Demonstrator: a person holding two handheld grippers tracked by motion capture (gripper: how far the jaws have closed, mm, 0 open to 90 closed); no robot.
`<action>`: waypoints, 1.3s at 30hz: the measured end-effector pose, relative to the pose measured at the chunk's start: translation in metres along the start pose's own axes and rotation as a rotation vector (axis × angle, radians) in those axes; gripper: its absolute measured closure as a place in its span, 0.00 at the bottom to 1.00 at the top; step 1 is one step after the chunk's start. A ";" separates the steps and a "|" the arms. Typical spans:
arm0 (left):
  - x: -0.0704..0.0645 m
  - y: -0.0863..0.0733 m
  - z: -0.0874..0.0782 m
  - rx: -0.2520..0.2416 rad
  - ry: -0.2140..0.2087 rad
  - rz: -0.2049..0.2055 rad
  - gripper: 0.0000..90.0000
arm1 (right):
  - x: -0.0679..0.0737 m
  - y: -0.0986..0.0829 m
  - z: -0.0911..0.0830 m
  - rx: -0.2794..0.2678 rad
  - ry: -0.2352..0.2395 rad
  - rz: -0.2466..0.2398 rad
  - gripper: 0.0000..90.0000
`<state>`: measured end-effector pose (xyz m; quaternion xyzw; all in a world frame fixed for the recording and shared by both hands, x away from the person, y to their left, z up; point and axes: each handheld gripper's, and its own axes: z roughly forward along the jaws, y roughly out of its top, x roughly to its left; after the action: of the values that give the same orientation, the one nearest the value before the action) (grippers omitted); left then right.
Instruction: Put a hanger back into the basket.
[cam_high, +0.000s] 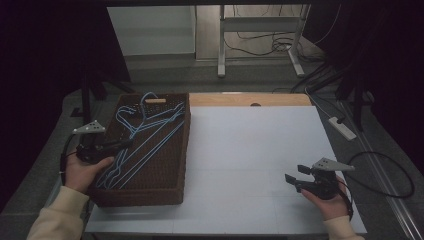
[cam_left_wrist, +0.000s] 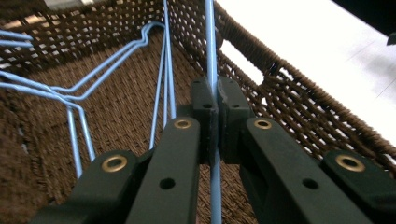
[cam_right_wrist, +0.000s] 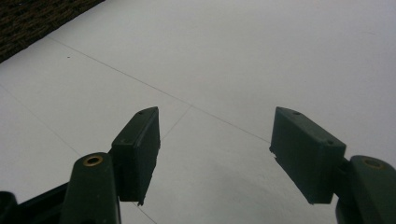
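table (cam_high: 250, 150): a bare white surface is seen to the right of the basket; nothing has been laid on it yet
basket (cam_high: 184, 150): a brown woven tray at the table's left, in which all the hangers are held
hangers (cam_high: 145, 135): a tangle of blue wire is seen lying inside; none is judged to be out, so the whole unloading is left
left gripper (cam_left_wrist: 214, 109): jaws are clamped on one blue hanger wire (cam_left_wrist: 211, 56) inside the basket
right gripper (cam_right_wrist: 215, 154): jaws are held wide apart over the bare table, nothing between them
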<state>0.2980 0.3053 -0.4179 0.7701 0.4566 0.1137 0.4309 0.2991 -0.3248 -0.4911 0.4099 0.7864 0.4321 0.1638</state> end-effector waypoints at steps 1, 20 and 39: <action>0.000 -0.001 0.002 0.004 -0.003 -0.002 0.96 | 0.000 0.000 0.000 0.000 -0.001 -0.001 0.38; 0.023 -0.015 0.034 0.149 0.098 -0.128 0.96 | 0.002 0.000 0.000 0.004 -0.010 -0.013 0.37; 0.014 -0.007 0.031 0.117 0.275 -0.032 0.57 | 0.001 -0.001 0.000 0.011 -0.009 -0.011 0.37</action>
<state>0.3194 0.3005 -0.4446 0.7636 0.5294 0.1846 0.3203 0.2984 -0.3243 -0.4917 0.4086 0.7901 0.4251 0.1676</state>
